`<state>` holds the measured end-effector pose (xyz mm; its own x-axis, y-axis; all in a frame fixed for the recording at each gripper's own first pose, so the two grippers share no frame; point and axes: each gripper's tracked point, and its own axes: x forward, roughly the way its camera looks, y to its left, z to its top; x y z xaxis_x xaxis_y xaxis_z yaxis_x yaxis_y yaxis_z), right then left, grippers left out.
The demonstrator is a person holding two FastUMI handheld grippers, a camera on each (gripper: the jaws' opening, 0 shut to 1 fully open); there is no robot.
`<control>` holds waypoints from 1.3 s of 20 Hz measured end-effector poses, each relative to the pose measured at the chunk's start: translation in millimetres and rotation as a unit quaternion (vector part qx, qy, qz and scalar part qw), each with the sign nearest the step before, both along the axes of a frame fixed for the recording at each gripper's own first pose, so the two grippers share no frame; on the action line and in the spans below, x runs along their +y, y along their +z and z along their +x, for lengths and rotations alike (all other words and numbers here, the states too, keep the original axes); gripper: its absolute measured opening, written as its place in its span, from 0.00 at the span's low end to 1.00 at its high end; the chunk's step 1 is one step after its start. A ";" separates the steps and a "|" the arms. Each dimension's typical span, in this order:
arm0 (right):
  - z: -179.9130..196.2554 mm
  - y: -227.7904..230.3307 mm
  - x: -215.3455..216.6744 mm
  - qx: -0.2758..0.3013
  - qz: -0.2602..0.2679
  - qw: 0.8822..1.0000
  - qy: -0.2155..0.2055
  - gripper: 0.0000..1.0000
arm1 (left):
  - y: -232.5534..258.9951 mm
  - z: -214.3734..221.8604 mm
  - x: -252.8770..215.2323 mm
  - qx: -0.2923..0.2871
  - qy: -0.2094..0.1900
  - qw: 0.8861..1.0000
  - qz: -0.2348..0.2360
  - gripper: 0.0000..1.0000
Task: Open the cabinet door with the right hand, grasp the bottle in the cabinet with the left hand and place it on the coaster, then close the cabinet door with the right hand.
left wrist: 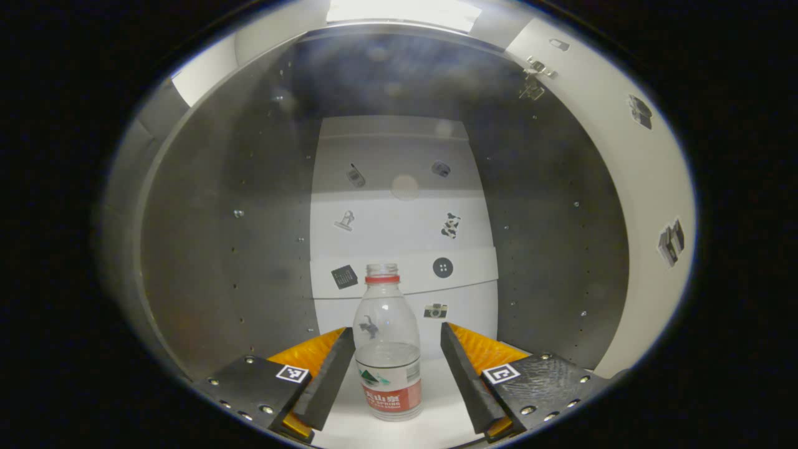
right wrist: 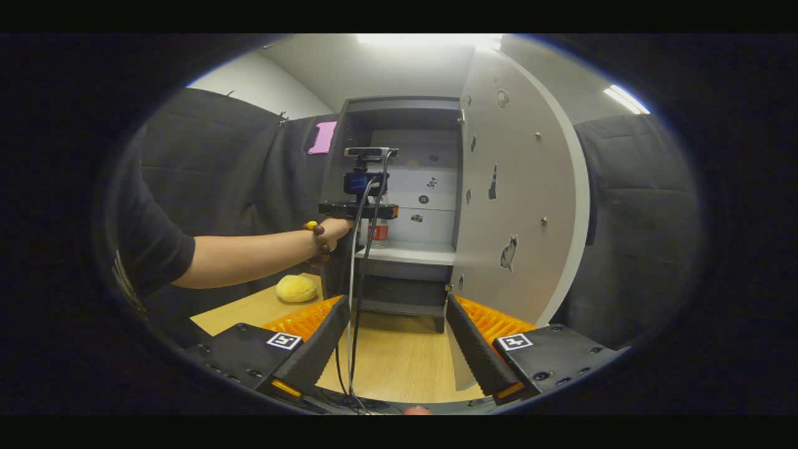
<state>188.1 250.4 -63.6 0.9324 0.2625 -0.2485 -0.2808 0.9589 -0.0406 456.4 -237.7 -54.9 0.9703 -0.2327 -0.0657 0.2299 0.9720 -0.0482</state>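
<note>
The cabinet [right wrist: 399, 187] stands on the wooden surface [right wrist: 399, 355] with its door [right wrist: 517, 187] swung wide. Left tongs [left wrist: 398, 368] gape wide inside it, flanking the water bottle [left wrist: 388, 349] without clear contact. The bottle stands upright on the white shelf [left wrist: 436, 424], neck up. Right tongs [right wrist: 399, 349] hang open, empty.

Black fingers [left wrist: 324, 380], orange ribbed backing, square markers, black sleeve [right wrist: 156, 243]

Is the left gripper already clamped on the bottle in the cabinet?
No. In the left gripper view the left gripper is open, with a gap on either side of the bottle standing between its fingers.
</note>
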 end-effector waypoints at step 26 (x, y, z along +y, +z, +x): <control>-37.7 27.0 22.3 -0.034 0.029 0.999 0.010 0.98 | 33.6 -191.1 119.3 -0.009 -0.009 0.999 -0.043 0.72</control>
